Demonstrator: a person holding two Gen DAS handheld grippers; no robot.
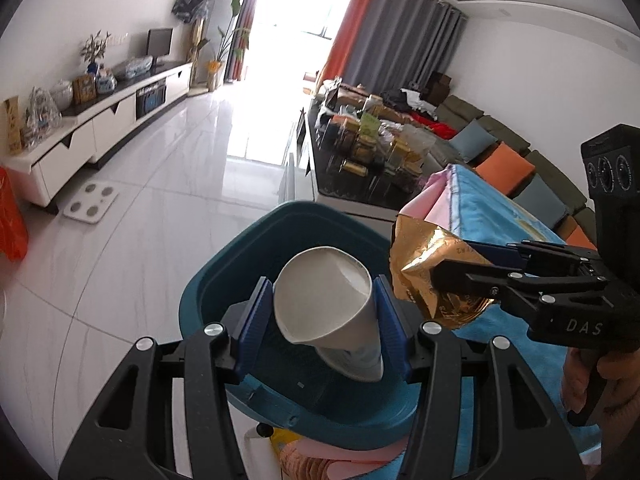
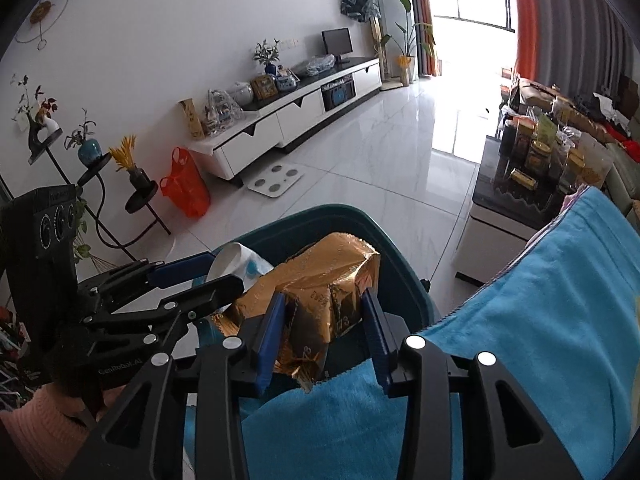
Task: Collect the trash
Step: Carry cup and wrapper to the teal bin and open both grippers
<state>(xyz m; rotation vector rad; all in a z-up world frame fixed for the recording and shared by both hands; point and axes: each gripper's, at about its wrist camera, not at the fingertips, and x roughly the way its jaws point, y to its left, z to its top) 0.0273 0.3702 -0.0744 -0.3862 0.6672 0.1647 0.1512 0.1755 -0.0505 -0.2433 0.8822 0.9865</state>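
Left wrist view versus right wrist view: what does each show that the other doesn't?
Left wrist only: grey sofa with orange and blue cushions. Right wrist only: black tiered plant stand and round wall clock. Both: teal plastic bin, white paper cup in the left gripper, crumpled gold foil wrapper in the right gripper, white bathroom scale.

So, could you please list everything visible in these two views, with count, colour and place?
paper cup: 1, white, in the left gripper, over the bin
wrapper: 1, gold foil, in the right gripper, at the bin's rim
bin: 1, teal, below both grippers
cloth: 1, blue, right of bin
scale: 1, white, on floor
plastic bag: 1, orange, on floor
left gripper: 1, black with blue pads
right gripper: 1, same colours
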